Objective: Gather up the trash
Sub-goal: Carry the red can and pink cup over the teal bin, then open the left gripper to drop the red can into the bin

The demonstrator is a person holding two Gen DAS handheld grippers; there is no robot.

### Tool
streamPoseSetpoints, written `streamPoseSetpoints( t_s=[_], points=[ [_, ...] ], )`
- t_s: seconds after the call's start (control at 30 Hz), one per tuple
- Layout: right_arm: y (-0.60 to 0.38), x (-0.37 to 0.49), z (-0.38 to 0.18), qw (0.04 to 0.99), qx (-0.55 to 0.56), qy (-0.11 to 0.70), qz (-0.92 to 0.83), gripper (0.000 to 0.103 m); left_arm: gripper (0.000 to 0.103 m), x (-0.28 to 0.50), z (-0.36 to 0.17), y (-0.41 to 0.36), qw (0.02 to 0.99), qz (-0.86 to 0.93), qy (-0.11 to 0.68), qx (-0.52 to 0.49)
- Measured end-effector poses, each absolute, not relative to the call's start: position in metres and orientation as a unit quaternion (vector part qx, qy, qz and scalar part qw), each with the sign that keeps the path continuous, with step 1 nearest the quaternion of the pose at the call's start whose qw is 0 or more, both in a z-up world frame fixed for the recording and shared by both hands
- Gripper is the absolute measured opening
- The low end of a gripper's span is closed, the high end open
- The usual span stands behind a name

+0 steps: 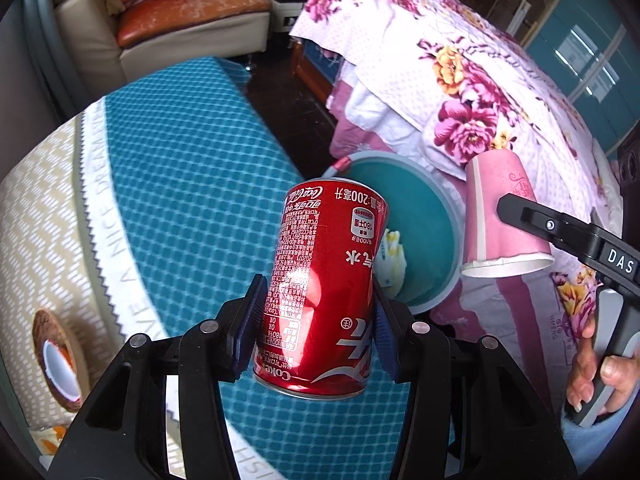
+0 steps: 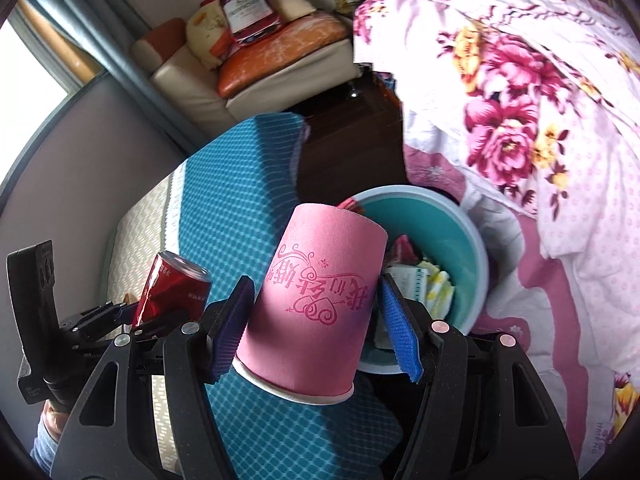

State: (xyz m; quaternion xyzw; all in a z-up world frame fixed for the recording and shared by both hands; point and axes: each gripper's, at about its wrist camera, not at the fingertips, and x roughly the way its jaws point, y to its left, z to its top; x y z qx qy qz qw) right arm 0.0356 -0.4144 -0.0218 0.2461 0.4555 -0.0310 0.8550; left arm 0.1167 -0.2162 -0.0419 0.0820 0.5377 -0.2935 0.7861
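The teal quilted mat (image 1: 192, 184) covers the central and lower left of the frame, bordered at left by a white lettered band and a beige patterned cover (image 1: 40, 240). The dark floor (image 1: 292, 96) occupies the upper centre. The teal bucket (image 1: 436, 216) stands at centre right, beside the floral bedding (image 1: 480, 92).

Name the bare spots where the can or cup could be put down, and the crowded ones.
Bare: the blue mat, between its white border and the dark floor. Crowded: the bin, partly filled with wrappers, and the bedspread hanging against its rim.
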Motion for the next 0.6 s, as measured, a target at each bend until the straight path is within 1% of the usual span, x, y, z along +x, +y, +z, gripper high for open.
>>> streamPoseSetpoints(
  t_s=[0.23, 0.6],
  points=[
    [-0.447, 0.032, -0.035, 0.848, 0.262, 0.457, -0.047, 0.061, 0.050, 0.117, -0.058, -0.264, 0.767, -0.311, 0.551, 0.104],
    [-0.474, 0.033, -0.055, 0.836, 0.282, 0.465, -0.069, 0.061, 0.050, 0.126, -0.079, -0.304, 0.750, -0.320, 0.566, 0.119]
  ],
)
